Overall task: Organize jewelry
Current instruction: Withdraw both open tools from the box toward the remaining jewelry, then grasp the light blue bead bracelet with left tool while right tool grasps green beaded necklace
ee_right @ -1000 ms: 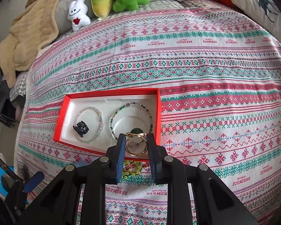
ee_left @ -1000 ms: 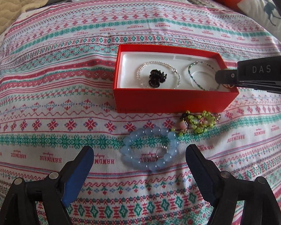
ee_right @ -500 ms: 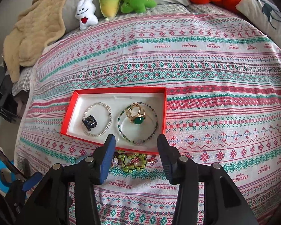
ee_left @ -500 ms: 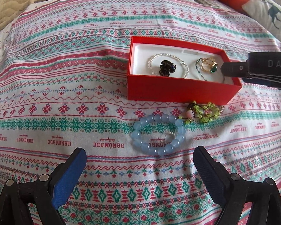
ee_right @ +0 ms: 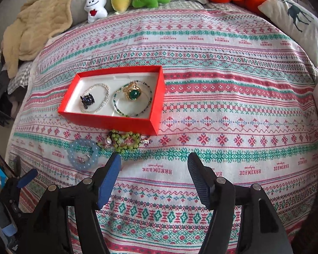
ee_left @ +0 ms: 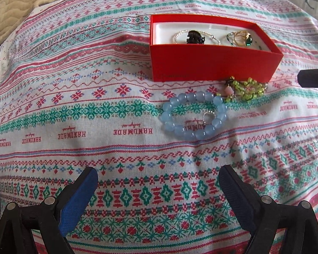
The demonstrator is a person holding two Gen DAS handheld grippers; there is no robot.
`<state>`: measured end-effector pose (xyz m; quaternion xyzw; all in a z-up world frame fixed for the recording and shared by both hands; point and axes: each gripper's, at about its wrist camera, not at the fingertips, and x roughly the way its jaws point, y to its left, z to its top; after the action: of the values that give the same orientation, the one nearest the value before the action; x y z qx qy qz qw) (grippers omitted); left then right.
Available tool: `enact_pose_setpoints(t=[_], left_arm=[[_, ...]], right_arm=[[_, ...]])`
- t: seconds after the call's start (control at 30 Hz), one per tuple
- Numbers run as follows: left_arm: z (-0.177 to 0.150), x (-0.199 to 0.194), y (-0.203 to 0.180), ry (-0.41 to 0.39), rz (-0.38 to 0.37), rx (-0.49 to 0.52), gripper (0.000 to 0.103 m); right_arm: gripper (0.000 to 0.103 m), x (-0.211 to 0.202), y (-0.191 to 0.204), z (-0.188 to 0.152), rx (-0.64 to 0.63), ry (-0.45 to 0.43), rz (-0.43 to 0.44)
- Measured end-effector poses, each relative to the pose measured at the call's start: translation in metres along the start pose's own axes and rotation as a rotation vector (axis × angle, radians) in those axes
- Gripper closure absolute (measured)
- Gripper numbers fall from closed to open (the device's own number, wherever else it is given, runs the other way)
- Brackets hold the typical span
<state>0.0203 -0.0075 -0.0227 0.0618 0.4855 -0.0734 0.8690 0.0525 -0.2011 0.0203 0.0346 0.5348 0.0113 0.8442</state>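
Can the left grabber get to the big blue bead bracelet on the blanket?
Probably yes. The left gripper is open and empty, and the blue bracelet lies flat just ahead on the blanket, with nothing between them.

A bed covered by a patterned red, green and white bedspread (ee_right: 222, 89) fills both views. At centre-left of the right wrist view a red box (ee_right: 108, 119) rests on it, with a green bead bracelet (ee_right: 125, 140) touching the box's near wall and a pale blue bead bracelet (ee_right: 82, 154) lower left.
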Motion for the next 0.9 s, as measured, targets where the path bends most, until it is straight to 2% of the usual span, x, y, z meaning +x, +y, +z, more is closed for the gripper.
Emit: enact_pose_setpoints(t=[0.2,0.37,0.47,0.63,0.73,0.9], left_arm=[[-0.007,0.012,-0.004,-0.040,0.002,0.021,0.008],[-0.005,0.023,-0.006,-0.080,-0.048,0.034,0.008],[0.002,0.026,0.000,-0.107,-0.092,-0.005,0.008],[0.012,0.029,0.019,-0.129,-0.149,-0.148,0.010],[0.017,0.033,0.022,-0.129,-0.141,-0.185,0.020],[0.025,0.041,0.018,-0.118,-0.087,-0.178,0.046]], right_arm=[[0.035,0.020,-0.004,-0.027,-0.049,0.039,-0.042],[0.035,0.039,0.000,-0.048,-0.128,0.072,-0.084],[0.033,0.039,0.001,-0.053,-0.152,0.055,-0.094],[0.032,0.036,0.001,-0.054,-0.165,0.055,-0.094],[0.032,0.036,0.001,-0.053,-0.169,0.057,-0.097],[0.032,0.035,-0.002,-0.049,-0.157,0.057,-0.103]])
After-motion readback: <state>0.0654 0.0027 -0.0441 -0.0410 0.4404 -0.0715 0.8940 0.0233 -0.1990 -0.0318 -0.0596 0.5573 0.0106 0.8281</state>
